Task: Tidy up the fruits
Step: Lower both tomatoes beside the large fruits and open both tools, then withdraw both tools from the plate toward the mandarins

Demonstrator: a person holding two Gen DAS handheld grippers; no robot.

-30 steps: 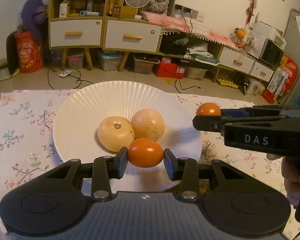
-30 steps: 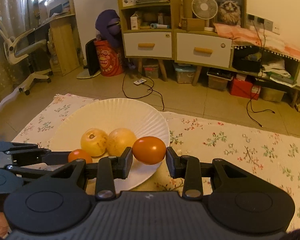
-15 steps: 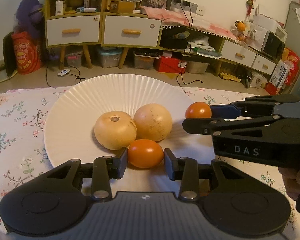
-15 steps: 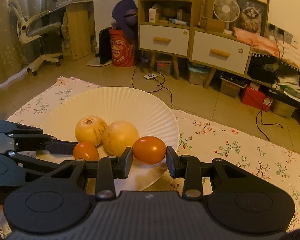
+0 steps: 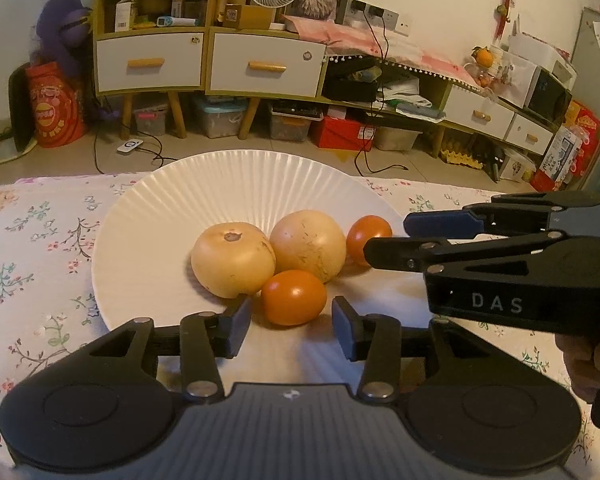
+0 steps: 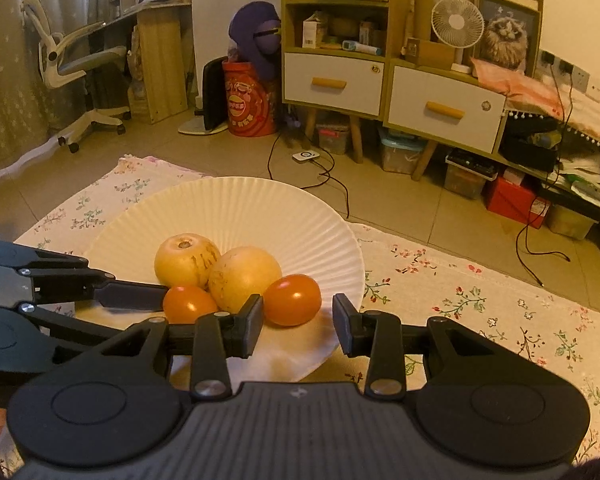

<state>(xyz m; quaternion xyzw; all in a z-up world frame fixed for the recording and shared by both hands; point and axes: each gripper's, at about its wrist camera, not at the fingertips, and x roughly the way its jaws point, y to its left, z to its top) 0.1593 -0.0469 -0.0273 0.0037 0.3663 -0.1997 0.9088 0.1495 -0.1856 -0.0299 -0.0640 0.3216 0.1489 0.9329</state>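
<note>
A white ribbed plate (image 5: 180, 208) (image 6: 260, 208) holds two pale yellow round fruits (image 5: 233, 258) (image 5: 308, 244) (image 6: 186, 260) (image 6: 244, 276) and two small orange fruits. My left gripper (image 5: 286, 326) is open, its pads apart from the near orange fruit (image 5: 294, 297), which rests on the plate. My right gripper (image 6: 298, 328) is open around the other orange fruit (image 6: 293, 299), also resting on the plate. The right gripper shows in the left wrist view (image 5: 384, 236) beside that fruit (image 5: 368, 233). The left gripper's finger (image 6: 132, 296) reaches the first orange fruit (image 6: 189, 304).
The plate sits on a floral tablecloth (image 5: 32, 248) (image 6: 480, 300) over a low table. Beyond the table edge are a tiled floor with cables, a drawer cabinet (image 5: 204, 64), a red bucket (image 6: 248, 100) and an office chair (image 6: 76, 64).
Both grippers lowered over the plate and opened. Each orange fruit was let go and now lies on the plate beside the yellow fruits.
</note>
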